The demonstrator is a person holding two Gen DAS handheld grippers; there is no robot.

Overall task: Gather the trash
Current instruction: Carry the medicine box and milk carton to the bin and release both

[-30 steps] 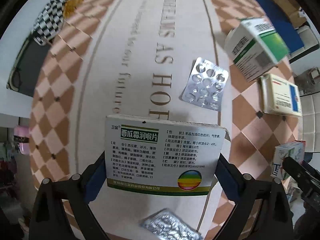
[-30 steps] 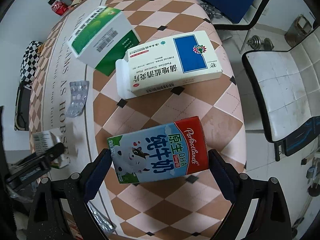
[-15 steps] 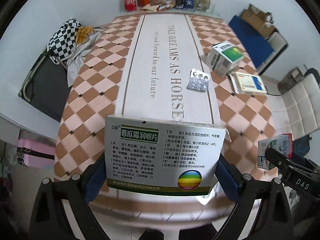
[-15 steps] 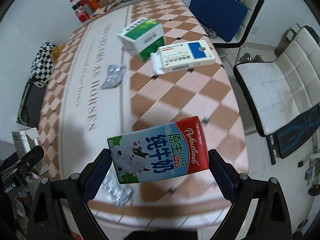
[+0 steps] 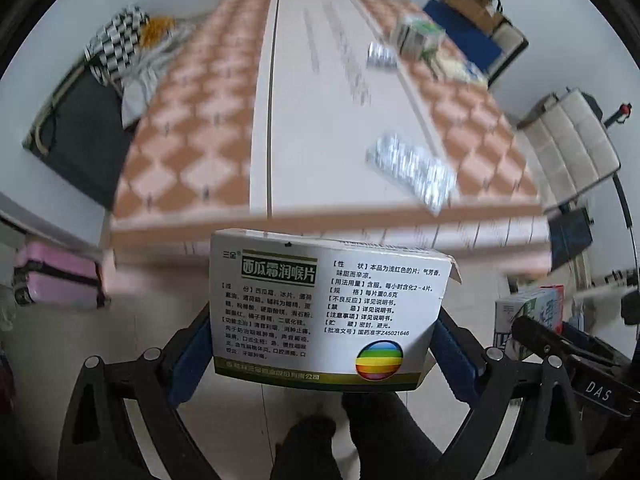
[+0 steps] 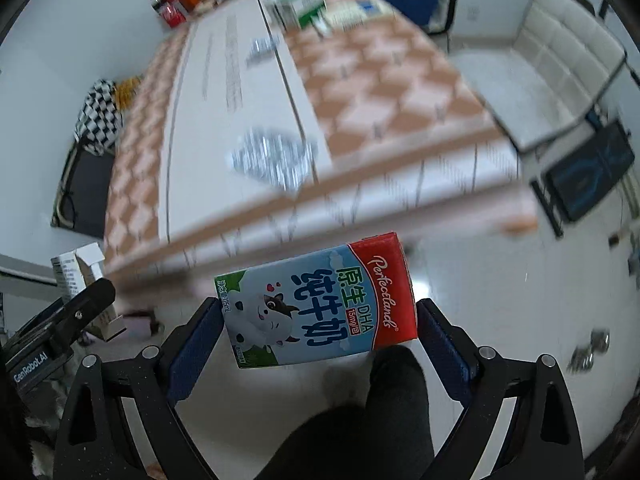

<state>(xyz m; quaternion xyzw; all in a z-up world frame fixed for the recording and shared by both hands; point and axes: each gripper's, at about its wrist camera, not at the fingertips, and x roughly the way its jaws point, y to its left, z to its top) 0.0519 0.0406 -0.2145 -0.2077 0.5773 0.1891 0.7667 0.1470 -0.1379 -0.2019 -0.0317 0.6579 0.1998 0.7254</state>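
My left gripper [image 5: 320, 344] is shut on a white medicine box [image 5: 324, 312] with green print and a rainbow ball logo. It holds the box in the air over the floor, in front of the table's near edge. My right gripper [image 6: 318, 328] is shut on a small blue and red milk carton [image 6: 316, 304] with a cow on it, also off the table over the floor. The carton shows at the right of the left wrist view [image 5: 528, 316]. The medicine box shows at the left of the right wrist view [image 6: 80, 280].
The table [image 5: 192, 152] has a checked orange cloth. On it lie a silver blister pack [image 5: 412, 168] near the front edge, another blister pack [image 5: 380, 56] farther back, and a green-white box [image 5: 420, 36]. A white chair [image 6: 552, 60] stands at the right. A pink suitcase [image 5: 56, 276] stands left.
Both grippers have pulled back from over the table and away past its near edge, still holding the medicine box and the milk carton. The view is blurred by motion.
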